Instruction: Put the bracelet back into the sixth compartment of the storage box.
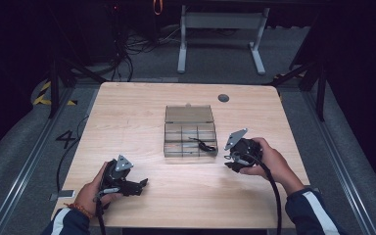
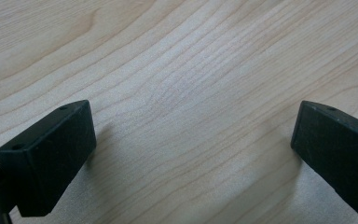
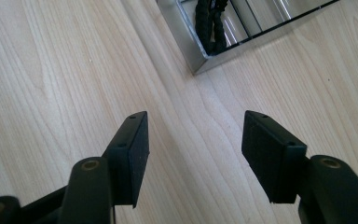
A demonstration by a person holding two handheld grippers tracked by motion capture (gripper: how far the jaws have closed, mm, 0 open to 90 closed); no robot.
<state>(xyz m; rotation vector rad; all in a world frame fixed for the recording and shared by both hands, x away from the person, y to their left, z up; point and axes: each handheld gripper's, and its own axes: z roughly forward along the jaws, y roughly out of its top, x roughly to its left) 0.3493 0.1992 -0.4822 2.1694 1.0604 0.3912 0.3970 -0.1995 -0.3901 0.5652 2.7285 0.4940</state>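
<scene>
A: Where is the right gripper point(image 1: 231, 157) sitting?

B: It's hovering just right of the clear compartment box point(image 1: 190, 139), over the wooden table point(image 1: 137, 112). In the right gripper view its jaws are standing apart with nothing between them, only bare wood. The box corner point(image 3: 196, 65) is showing just ahead of them.

A: And the thing in the box?

B: A black cord point(image 1: 203, 144) is lying in a front right compartment, partly draped over a divider. In the right gripper view it's resting coiled against the box wall point(image 3: 209, 25). Nothing is touching it.

A: Lid?

B: It's lying open, flat behind the tray.

A: Left gripper point(image 1: 142, 185)?

B: It's resting low at the near left of the table, well apart from the box. Its jaws are spread wide in the left gripper view, over bare wood point(image 2: 182, 93), gripping nothing.
</scene>
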